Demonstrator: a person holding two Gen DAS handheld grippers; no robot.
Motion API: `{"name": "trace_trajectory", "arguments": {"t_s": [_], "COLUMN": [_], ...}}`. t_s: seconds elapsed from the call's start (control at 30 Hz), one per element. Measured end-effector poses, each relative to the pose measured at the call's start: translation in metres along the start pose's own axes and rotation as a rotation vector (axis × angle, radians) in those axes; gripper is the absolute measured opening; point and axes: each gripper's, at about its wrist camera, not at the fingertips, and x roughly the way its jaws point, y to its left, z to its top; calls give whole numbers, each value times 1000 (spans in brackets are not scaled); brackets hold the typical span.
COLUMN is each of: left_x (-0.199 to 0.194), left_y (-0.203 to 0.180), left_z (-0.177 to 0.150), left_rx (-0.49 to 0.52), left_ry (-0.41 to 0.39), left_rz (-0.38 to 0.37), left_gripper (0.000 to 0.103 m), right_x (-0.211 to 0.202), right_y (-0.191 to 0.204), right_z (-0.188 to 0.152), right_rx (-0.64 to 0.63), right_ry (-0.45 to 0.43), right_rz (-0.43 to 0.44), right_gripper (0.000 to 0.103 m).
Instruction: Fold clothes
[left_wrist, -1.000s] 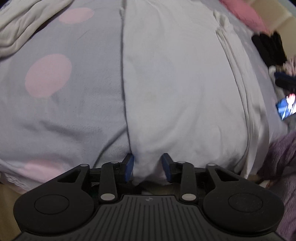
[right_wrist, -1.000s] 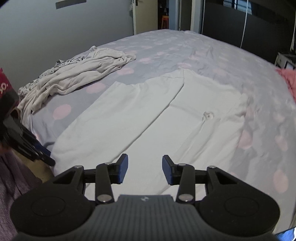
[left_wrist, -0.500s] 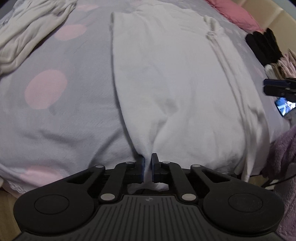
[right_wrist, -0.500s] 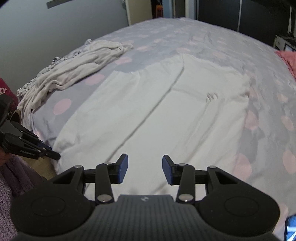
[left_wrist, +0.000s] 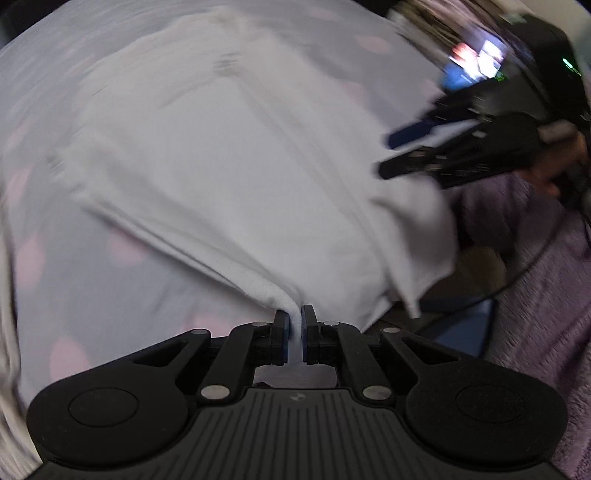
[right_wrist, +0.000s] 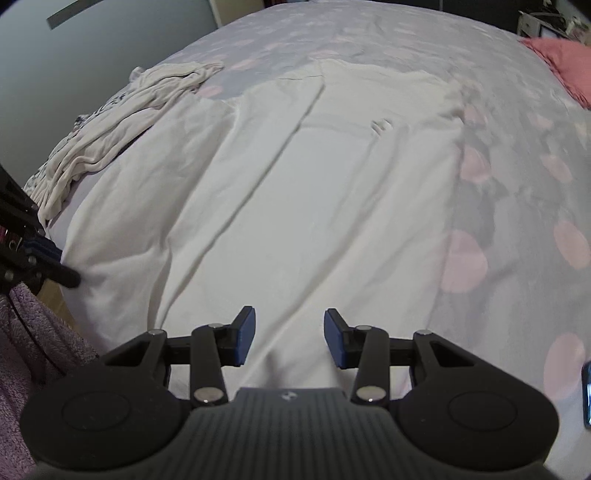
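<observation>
white garment (left_wrist: 236, 177) hem pinched in left gripper (left_wrist: 294, 334)

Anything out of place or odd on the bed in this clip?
Only a rumpled heap of pale clothes at the bed's far left edge, beside the flat white garment. The left gripper pinches that garment's corner; the right gripper is open above it. The left view is blurred.

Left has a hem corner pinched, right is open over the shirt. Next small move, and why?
Probably lower the right gripper and close it on the near edge of the white garment. Its jaws stand apart with cloth bunched between them, ungripped, while the left gripper pinches the other corner; a fold likely needs both held.
</observation>
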Motion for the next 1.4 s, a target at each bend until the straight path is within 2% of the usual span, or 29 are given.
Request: {"name": "trace_trajectory", "arguments": {"t_s": [0.17,0.37,0.43,0.5,0.6,0.77,0.83,0.93,1.03,1.23,1.37,1.4], "left_x": [35,81,87,83,78,68,64,60,51,42,67,73], "left_y": [-23,-20,-22,-27,-34,-46,-45,-42,-34,-14,13,18], "left_z": [40,60,57,50,41,25,18,11,2,-21,-32,-33], "left_rx": [134,113,115,117,119,121,111,94,93,183,130,111], "left_ry": [84,141,140,114,74,4,-42,-54,-64,-91,-59,-59], "left_rz": [-60,-140,-144,-136,-124,-103,-79,-15,-12,42,-7,-31], "left_gripper": [4,6,10,26,42,50,51,51,51,54,54,50], "right_x": [-1,-4,-4,-2,-1,-1,-2,-4,-6,-7,-8,-9], "right_y": [-18,-39,-43,-46,-49,-46,-43,-37,-33,-26,-22,-22], "right_z": [-9,-22,-26,-28,-30,-31,-30,-29,-29,-31,-33,-33], "right_rx": [52,116,130,139,147,135,124,99,87,65,52,54], "right_ry": [4,1,2,7,14,12,9,2,-3,-2,-4,-4], "right_rz": [-3,-5,-3,1,8,31,42,43,39,44,44,42], "right_gripper": [45,45,45,45,45,45,45,45,45,45,45,45]}}
